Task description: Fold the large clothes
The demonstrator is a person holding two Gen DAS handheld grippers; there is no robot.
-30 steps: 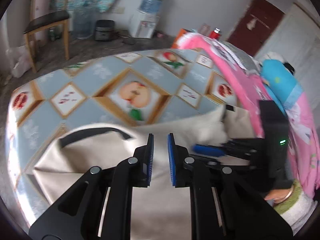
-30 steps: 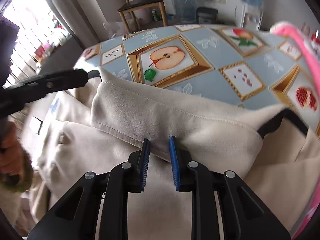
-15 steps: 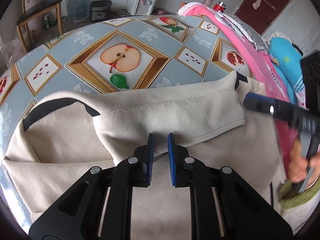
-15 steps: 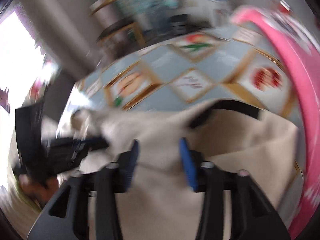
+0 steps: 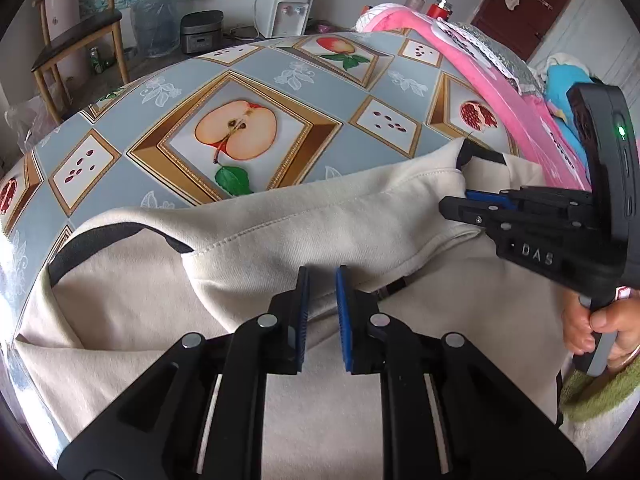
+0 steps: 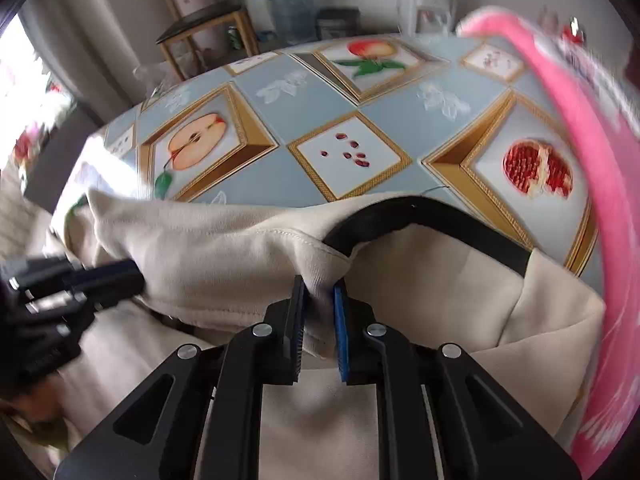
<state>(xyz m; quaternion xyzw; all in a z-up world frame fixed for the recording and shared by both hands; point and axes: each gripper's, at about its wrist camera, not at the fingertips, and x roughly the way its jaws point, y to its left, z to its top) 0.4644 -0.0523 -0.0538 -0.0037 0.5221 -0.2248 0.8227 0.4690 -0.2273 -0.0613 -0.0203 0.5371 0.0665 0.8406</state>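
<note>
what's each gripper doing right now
left gripper: shut on the folded edge of the cream garment.
right gripper: jaws closing, pinching the garment's edge near the black collar.

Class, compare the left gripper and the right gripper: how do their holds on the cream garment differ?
The left gripper clamps the flat stitched hem of the flap; the right gripper has a bunched fold between its pads, and its jaws are closing. The right gripper sits beside the black trim; the left gripper is farther along the flap. Both have blue pads and angle down at the garment.
</note>
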